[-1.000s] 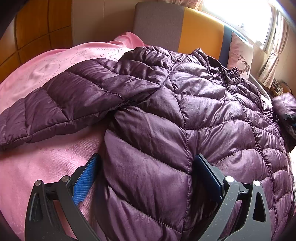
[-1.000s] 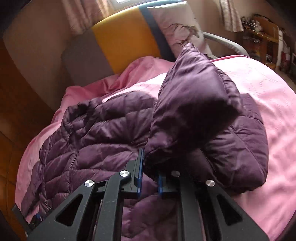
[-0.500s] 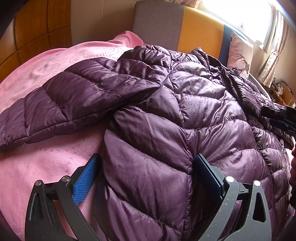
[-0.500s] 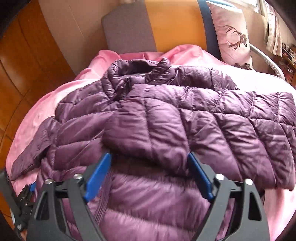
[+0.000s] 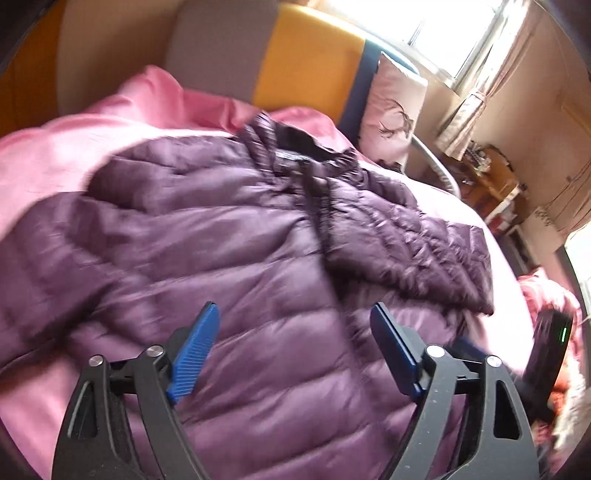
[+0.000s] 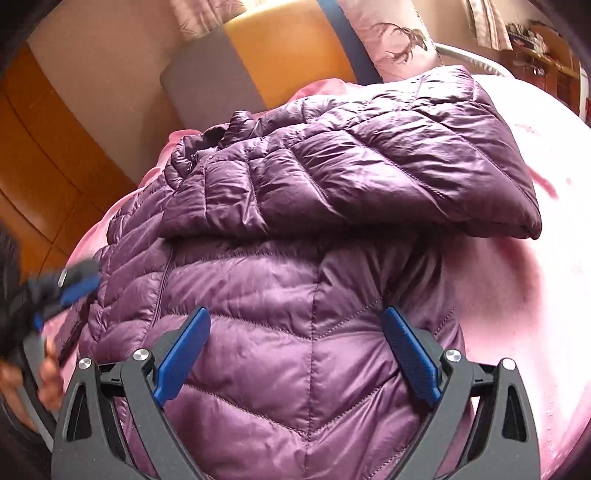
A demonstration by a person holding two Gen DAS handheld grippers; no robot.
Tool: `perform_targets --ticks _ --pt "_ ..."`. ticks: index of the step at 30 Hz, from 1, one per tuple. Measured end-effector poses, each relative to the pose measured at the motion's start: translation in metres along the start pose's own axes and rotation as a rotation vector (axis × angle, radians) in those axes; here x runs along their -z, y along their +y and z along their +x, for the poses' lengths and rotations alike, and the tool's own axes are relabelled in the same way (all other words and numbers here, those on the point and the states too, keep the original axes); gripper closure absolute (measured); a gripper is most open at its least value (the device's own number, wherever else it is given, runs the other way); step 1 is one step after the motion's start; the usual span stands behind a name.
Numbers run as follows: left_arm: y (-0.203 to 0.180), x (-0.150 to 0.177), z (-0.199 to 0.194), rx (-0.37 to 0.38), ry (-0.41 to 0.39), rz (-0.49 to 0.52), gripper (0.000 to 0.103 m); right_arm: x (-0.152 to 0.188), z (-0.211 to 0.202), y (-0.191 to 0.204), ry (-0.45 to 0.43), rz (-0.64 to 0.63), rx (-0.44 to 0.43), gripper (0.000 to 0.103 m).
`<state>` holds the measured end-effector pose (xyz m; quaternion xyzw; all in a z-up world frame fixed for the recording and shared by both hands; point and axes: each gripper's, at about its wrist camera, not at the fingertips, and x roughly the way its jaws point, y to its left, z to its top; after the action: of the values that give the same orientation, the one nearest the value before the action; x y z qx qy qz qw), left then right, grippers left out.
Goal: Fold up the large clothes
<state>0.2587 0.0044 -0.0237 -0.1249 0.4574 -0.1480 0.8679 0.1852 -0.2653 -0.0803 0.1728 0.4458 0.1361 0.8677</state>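
Purple down jacket (image 6: 280, 295) lies flat on pink bedspread (image 6: 517, 295); one sleeve (image 6: 369, 162) already folded across chest. R gripper (image 6: 295, 354): jaws just opened wide, nothing held, hovering over body panel. L gripper (image 5: 291, 347): unclenched, jaws just narrowed slightly, empty. Next: take other sleeve near cuff, grip both layers, lay across w/o dragging body.

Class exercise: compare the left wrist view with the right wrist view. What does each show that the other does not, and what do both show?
Left wrist only: the window and the sleeve seen from the other side, blurred. Right wrist only: a hand holding the left gripper, and wooden wall panels. Both: the purple puffer jacket on the pink bedspread, its sleeve folded across the body, the deer-print pillow, and open jaws hovering over the jacket.
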Motion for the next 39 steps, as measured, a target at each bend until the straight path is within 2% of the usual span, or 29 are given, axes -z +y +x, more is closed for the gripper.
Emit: perform_targets --ticks 4,9,10,11,12,13,14,21,23,27,35,37,39 --pt "-0.014 -0.022 0.039 0.014 0.064 -0.023 0.03 0.002 0.008 -0.001 -0.006 -0.019 -0.005 0.005" --pt "-0.026 -0.036 0.081 0.005 0.124 -0.053 0.032 0.004 0.011 -0.006 -0.016 -0.012 -0.037 0.002" --pt "-0.029 -0.038 0.089 0.008 0.128 -0.058 0.039 0.004 0.011 -0.007 -0.018 -0.006 -0.045 0.002" --pt "-0.033 -0.039 0.092 0.007 0.128 -0.054 0.055 0.004 0.011 -0.008 -0.019 -0.002 -0.051 0.002" --pt "-0.035 -0.04 0.093 -0.012 0.126 -0.042 0.062 0.005 0.01 -0.009 -0.02 0.003 -0.057 0.002" --pt "-0.039 -0.042 0.092 -0.027 0.118 -0.019 0.086 0.004 0.01 -0.011 -0.019 0.01 -0.064 0.002" --pt "-0.039 -0.046 0.089 0.019 0.117 -0.02 0.097 0.002 0.009 -0.012 -0.017 0.023 -0.074 0.002" --pt "-0.015 -0.066 0.02 0.14 -0.042 -0.129 0.097 -0.022 0.012 -0.05 -0.063 0.28 -0.247 0.002" --pt "-0.005 -0.068 0.003 0.137 -0.079 -0.144 0.097 -0.031 0.015 -0.059 -0.086 0.337 -0.261 0.002" --pt "0.023 -0.069 -0.019 0.066 -0.136 -0.173 0.097 -0.042 0.016 -0.076 -0.139 0.44 -0.288 0.002" --pt "0.095 -0.041 -0.02 -0.084 -0.099 -0.264 0.097 -0.052 0.009 -0.093 -0.158 0.481 -0.249 0.002" --pt "0.107 -0.032 -0.016 -0.114 -0.077 -0.273 0.097 -0.05 0.004 -0.095 -0.155 0.466 -0.211 0.002" --pt "0.105 -0.025 -0.011 -0.138 -0.06 -0.246 0.097 -0.039 -0.005 -0.101 -0.112 0.442 -0.136 0.002"
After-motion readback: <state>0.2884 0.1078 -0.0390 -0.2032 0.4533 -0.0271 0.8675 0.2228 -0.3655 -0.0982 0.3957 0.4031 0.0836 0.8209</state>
